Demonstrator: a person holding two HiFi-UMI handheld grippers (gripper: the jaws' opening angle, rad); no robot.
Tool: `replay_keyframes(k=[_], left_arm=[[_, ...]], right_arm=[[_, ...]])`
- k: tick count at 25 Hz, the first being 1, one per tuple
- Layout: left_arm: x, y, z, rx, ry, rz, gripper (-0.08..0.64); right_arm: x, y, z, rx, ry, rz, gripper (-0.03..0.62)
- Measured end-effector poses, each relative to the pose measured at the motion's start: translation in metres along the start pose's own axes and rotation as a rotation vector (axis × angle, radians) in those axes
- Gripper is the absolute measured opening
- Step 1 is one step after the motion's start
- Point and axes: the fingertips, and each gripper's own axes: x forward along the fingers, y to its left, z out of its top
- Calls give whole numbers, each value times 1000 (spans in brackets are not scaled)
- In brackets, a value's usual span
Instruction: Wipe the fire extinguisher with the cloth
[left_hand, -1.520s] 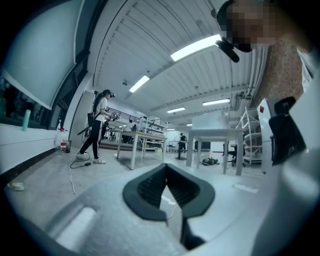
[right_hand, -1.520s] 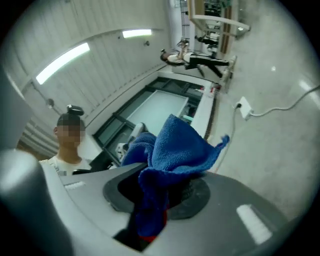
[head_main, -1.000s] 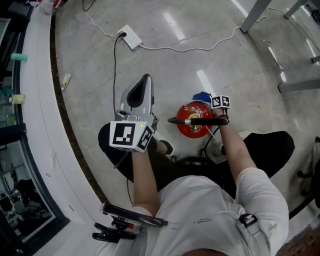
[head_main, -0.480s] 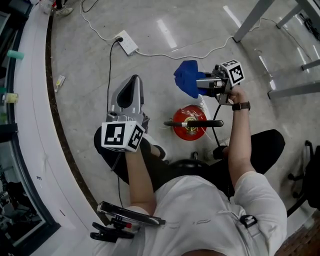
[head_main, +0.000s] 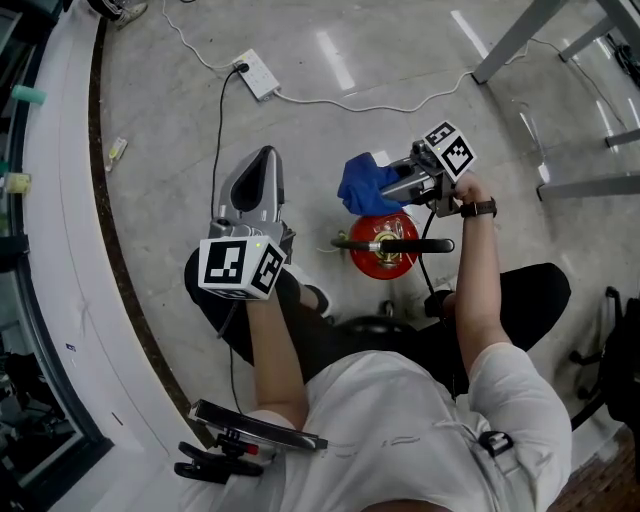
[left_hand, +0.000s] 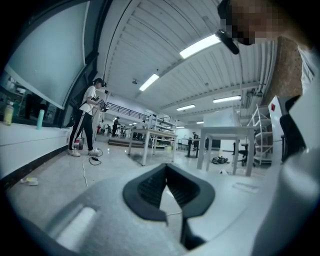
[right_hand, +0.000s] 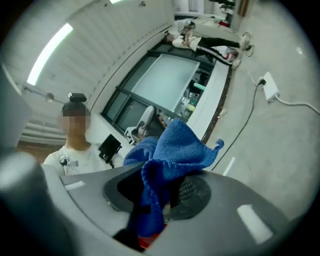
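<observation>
**Blue cloth held at the extinguisher's upper edge**

From where I stood, the red fire extinguisher (head_main: 385, 252) stood upright on the grey floor (head_main: 160, 150), just in front of the seated person's legs, with its black handle lying across its top. The right claw (head_main: 392, 190) was pinching a blue cloth (head_main: 362, 185). In the right gripper view the 2 jaws were pressed onto the bunched fabric, which spilled out ahead of them. Seen from the head view, the cloth hung at about 11 o'clock of the extinguisher, just beside its top rim. Whether it touched the red body I could not tell.

The left claw (head_main: 262, 160) was held apart from all this, at roughly 9 o'clock of the extinguisher, pointing away from the person. Its jaws were pressed together with nothing between them. A white power strip (head_main: 258, 73) lay on the floor further out at 11 o'clock, and a white cable (head_main: 380, 98) ran from it across the floor.
</observation>
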Motion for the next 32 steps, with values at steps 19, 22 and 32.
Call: replay_keyframes(k=[19, 22, 32], left_arm=[[16, 32, -42, -43, 93, 58, 0], [16, 33, -30, -48, 57, 55, 0], [-4, 59, 3, -45, 7, 130, 0]], right_arm=[[-47, -307, -202, 516, 333, -626, 107], [-33, -229, -118, 448, 315, -415, 106], [38, 17, 27, 75, 602, 169, 106]])
